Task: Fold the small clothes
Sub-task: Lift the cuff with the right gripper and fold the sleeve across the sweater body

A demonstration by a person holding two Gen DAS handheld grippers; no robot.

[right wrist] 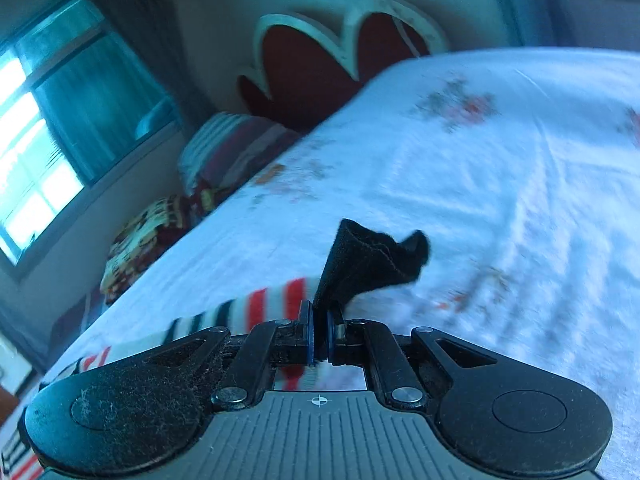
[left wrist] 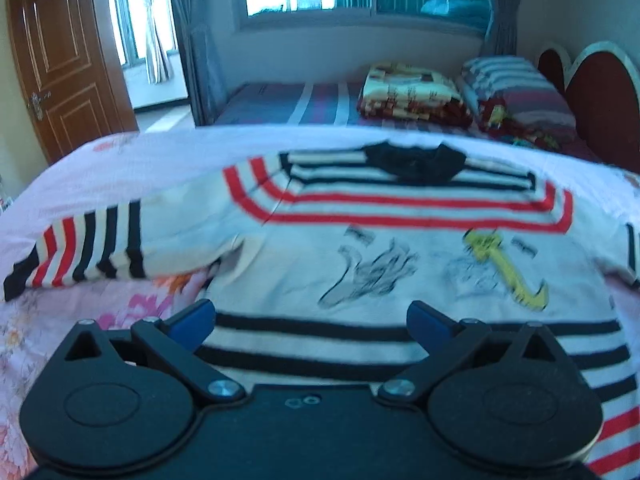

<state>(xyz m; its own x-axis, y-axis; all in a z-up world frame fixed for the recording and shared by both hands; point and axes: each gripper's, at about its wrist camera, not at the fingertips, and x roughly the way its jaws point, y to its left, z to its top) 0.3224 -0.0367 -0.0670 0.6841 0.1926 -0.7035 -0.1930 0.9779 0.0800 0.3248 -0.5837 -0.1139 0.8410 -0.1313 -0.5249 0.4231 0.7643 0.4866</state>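
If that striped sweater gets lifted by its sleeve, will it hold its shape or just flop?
Probably flop: the black cuff crumples where the right gripper pinches it. The sweater lies limp on the bedsheet, so it likely trails. The knit looks grippy, unlikely to slip.

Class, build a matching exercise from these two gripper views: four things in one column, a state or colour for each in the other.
Things:
1. left gripper
2. right gripper
3. anchor print
4. door

States:
A. yellow
B. shut on the black cuff
C. brown, standing open
D. open above the striped sweater

Pairs: 1-D, 2-B, 3-A, 4-C
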